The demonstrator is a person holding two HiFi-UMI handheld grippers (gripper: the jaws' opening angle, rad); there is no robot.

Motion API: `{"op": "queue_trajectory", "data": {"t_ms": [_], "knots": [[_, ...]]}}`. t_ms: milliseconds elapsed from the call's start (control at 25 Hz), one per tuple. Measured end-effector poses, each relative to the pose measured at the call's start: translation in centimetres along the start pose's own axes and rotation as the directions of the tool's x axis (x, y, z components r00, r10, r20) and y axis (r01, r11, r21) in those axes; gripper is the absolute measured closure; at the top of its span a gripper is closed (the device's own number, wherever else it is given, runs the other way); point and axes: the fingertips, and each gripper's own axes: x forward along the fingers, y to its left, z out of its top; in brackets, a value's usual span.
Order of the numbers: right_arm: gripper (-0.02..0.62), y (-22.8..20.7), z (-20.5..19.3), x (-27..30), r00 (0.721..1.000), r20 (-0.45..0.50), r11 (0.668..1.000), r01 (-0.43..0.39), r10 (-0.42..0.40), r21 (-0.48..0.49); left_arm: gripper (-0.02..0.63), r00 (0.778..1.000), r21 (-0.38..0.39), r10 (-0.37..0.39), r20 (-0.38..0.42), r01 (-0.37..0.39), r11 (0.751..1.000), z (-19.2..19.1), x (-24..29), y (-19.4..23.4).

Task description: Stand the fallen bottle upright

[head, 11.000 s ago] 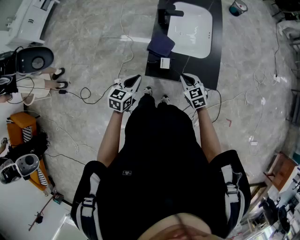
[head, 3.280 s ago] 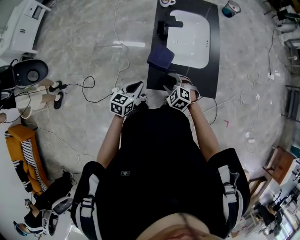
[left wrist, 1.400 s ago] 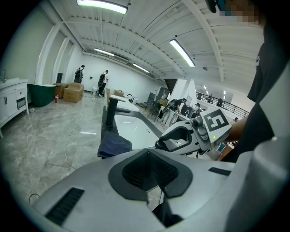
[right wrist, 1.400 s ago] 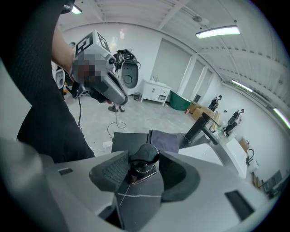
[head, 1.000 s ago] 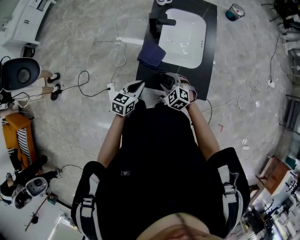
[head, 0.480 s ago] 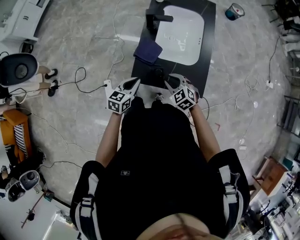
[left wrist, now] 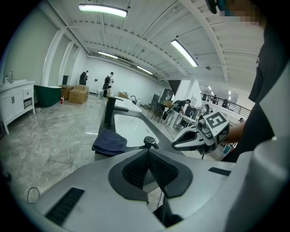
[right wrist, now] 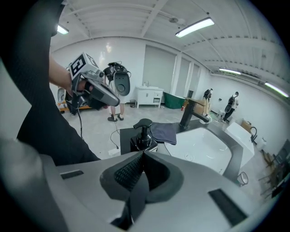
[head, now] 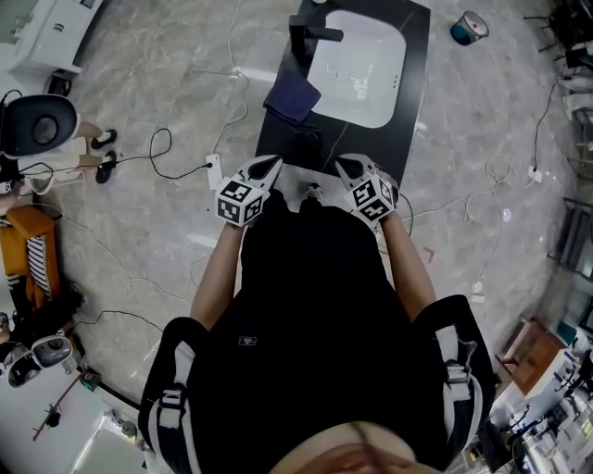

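Note:
A black pump bottle (head: pixel 309 144) stands upright near the front edge of the black counter (head: pixel 408 120), just right of centre between my two grippers. In the right gripper view the bottle (right wrist: pixel 144 134) rises just beyond the jaws. In the left gripper view only its pump head (left wrist: pixel 149 142) shows. My right gripper (head: pixel 344 164) hangs to the bottle's right, apart from it. Its jaws are shut, with nothing between the pads (right wrist: pixel 131 170). My left gripper (head: pixel 272 163) is at the bottle's left, also shut and empty (left wrist: pixel 147 153).
A folded navy cloth (head: pixel 292 97) lies on the counter beyond the bottle. Behind it are a white basin (head: pixel 357 56) and a black faucet (head: pixel 310 35). Cables (head: pixel 167 153) trail over the marble floor at left. A small tin (head: pixel 470 28) stands on the floor at far right.
My right gripper was over the bottle a second ago and has drawn back to the right, off it. The bottle now shows standing free. The left gripper has barely shifted.

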Motion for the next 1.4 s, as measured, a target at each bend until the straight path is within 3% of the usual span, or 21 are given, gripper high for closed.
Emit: {"op": "queue_trajectory", "data": {"t_ms": [400, 1400], "knots": [[0.535, -1.1, 0.3, -0.2, 0.998, 0.061, 0.996, 0.021, -0.026, 0.088, 0.591, 1.000, 0.004, 0.029, 0.003, -0.029, 1.000, -0.1, -0.5, 0.0], [0.535, -0.5, -0.1, -0.1, 0.999, 0.047, 0.993, 0.012, -0.017, 0.115, 0.591, 0.999, -0.008, 0.038, 0.011, -0.038, 0.999, -0.3, -1.0, -0.4]]}}
